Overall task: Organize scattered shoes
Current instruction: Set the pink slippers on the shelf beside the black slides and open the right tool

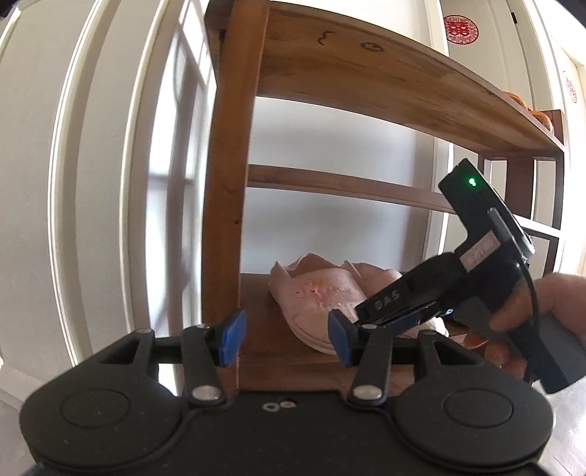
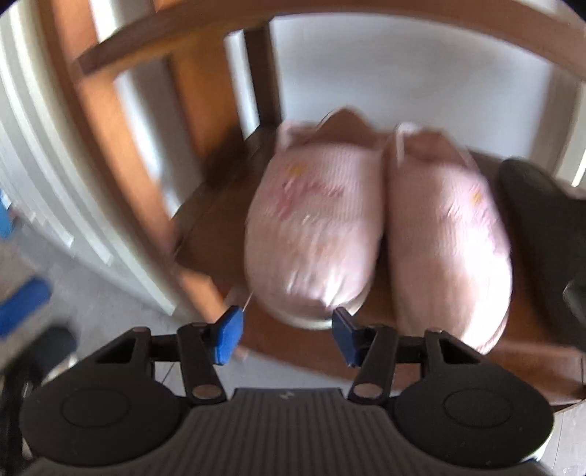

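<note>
Two pink slippers sit side by side on the bottom board of a wooden shoe rack point(image 1: 227, 146). In the right wrist view the left slipper point(image 2: 315, 227) and the right slipper point(image 2: 450, 227) have toes toward me; the view is blurred. My right gripper point(image 2: 287, 335) is open and empty just in front of the left slipper's toe. In the left wrist view one slipper point(image 1: 322, 296) shows on the rack, partly hidden by the right gripper body point(image 1: 476, 263). My left gripper point(image 1: 287, 338) is open and empty at the rack's front edge.
A black object point(image 2: 542, 227) lies on the rack board right of the slippers. White door panels point(image 1: 91, 183) stand left of the rack. Upper rack shelves point(image 1: 384, 80) hang above the slippers. A red paper ornament point(image 1: 460, 29) hangs on the far wall.
</note>
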`<state>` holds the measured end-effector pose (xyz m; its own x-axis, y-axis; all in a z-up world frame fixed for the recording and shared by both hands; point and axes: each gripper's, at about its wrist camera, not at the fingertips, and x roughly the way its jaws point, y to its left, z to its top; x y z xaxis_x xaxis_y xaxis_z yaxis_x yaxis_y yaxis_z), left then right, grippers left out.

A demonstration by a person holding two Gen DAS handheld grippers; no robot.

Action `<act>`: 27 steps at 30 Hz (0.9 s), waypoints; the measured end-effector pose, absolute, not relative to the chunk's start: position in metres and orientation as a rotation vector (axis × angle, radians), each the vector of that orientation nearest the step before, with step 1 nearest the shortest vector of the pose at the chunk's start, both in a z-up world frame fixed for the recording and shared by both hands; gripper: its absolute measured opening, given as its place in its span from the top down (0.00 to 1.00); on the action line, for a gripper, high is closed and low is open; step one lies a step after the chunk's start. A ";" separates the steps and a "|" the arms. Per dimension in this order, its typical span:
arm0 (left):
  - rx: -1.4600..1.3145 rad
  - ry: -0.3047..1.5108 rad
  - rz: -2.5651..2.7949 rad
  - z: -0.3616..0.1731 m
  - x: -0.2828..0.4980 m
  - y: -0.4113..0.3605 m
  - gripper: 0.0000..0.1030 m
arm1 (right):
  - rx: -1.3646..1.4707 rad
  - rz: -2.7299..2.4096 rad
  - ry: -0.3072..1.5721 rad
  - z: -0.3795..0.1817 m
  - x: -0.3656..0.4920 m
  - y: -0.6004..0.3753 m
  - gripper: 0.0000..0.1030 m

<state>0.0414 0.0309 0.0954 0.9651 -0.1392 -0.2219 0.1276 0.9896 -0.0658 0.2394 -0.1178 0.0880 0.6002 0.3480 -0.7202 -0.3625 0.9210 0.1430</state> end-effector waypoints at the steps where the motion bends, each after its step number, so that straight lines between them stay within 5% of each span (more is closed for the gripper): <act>1: -0.055 0.227 -0.133 0.096 0.041 0.032 0.53 | 0.010 0.411 0.853 0.088 0.241 -0.121 0.44; 5: -0.073 0.233 -0.131 0.096 0.040 0.038 0.53 | -0.009 0.405 0.918 0.075 0.214 -0.127 0.42; 12: -0.080 0.283 -0.145 0.084 0.036 0.040 0.52 | -0.204 0.378 1.243 -0.026 0.136 -0.135 0.42; 27: -0.047 0.311 -0.197 0.072 0.039 0.026 0.52 | 0.293 -0.058 1.429 -0.161 0.118 -0.152 0.38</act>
